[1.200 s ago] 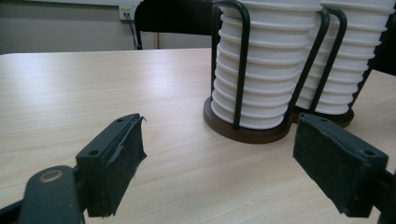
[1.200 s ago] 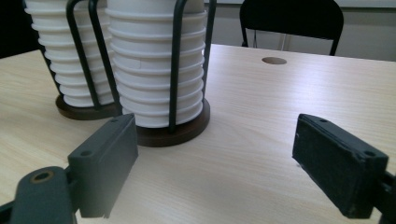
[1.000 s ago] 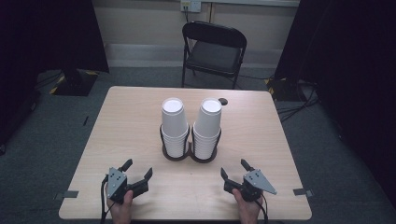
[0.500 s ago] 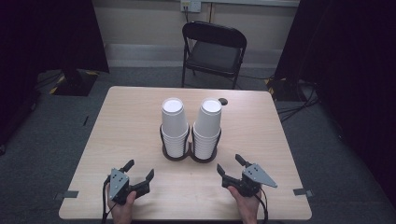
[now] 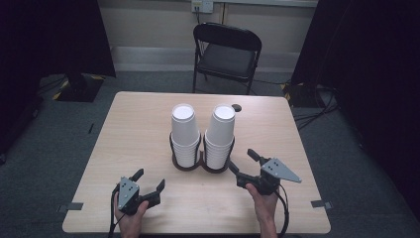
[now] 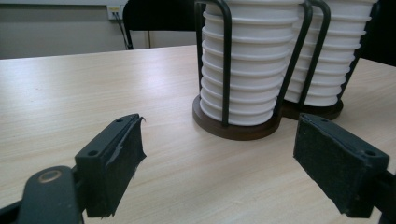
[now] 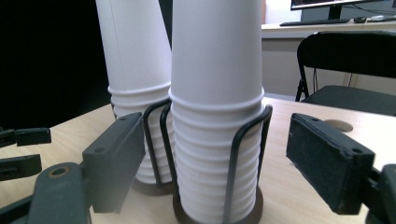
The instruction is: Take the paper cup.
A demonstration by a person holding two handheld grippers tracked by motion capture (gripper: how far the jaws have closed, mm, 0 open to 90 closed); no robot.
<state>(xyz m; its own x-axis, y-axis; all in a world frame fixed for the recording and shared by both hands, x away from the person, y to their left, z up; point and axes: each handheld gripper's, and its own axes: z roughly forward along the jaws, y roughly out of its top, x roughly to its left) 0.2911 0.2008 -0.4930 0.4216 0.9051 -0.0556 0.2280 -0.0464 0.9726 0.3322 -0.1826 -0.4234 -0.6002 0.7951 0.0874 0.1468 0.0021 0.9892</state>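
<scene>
From the high view, my two paper cup stacks stand mid-desk in a wire holder. My right claw, spread wide and empty, sits just off the holder at its 4 o'clock. My left claw rests at its 7 o'clock.

In the left gripper view that claw is released, touching nothing.

In the right gripper view the near stack looks light and crushable; I'd pinch the top cup gently above the wires.

Left claw and right claw both gape wide, held low.
</scene>
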